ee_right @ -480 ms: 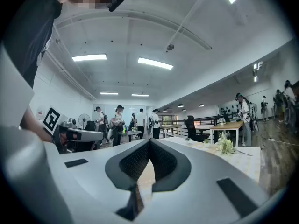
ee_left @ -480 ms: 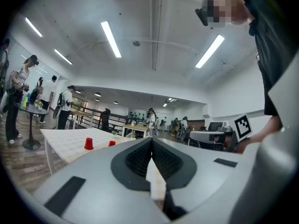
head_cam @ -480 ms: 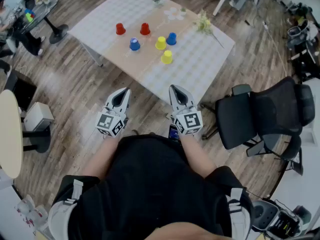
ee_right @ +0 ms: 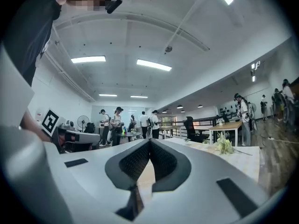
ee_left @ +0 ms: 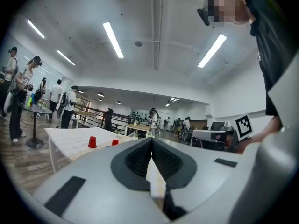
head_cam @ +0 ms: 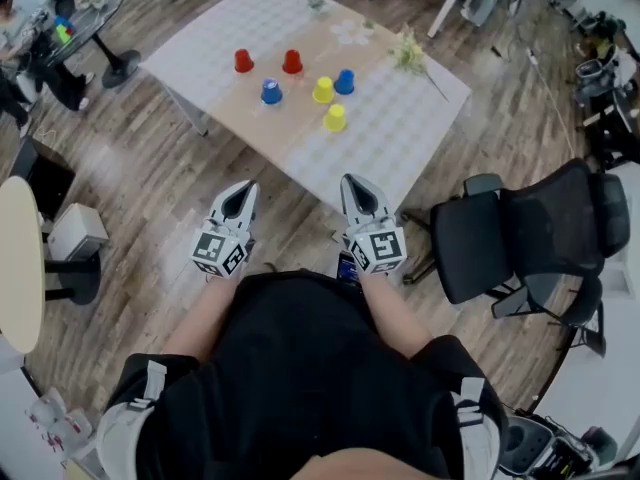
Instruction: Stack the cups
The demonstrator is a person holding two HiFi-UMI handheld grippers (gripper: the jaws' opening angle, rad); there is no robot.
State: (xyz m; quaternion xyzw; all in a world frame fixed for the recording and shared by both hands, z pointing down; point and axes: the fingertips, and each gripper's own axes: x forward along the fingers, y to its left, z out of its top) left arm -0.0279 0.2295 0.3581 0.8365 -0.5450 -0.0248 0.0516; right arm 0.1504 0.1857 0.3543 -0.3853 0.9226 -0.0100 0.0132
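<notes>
Both grippers are closed on nothing. The left gripper (head_cam: 243, 187) and the right gripper (head_cam: 353, 181) each have their jaws pressed together, and their own views show nothing caught between them. I hold them level in front of my body, over the wooden floor (head_cam: 150, 183), aimed at the tabletop (head_cam: 400, 133) but well short of its near edge.

Six cups stand on the tabletop, each apart from the others and none stacked. At the back are the left red cup (head_cam: 243, 61) and the right red cup (head_cam: 292, 62). The left blue cup (head_cam: 271, 91) stands in front of them, with the far yellow cup (head_cam: 323, 90) and the right blue cup (head_cam: 345, 82) close beside each other to its right. The near yellow cup (head_cam: 335, 117) is closest to me. A flower sprig (head_cam: 407, 50) lies further right on the tabletop, clear of the cups, and an office chair (head_cam: 530, 223) stands off the right corner.

I judge the task has not begun; this is the approach. Next I need to move in until the cups are within reach. Then I open one gripper and bring it level to a cup's side, probably the near yellow cup with the right gripper. I close gently on its wall, lift it and lower it squarely over the far yellow cup without knocking the right blue cup beside it.
</notes>
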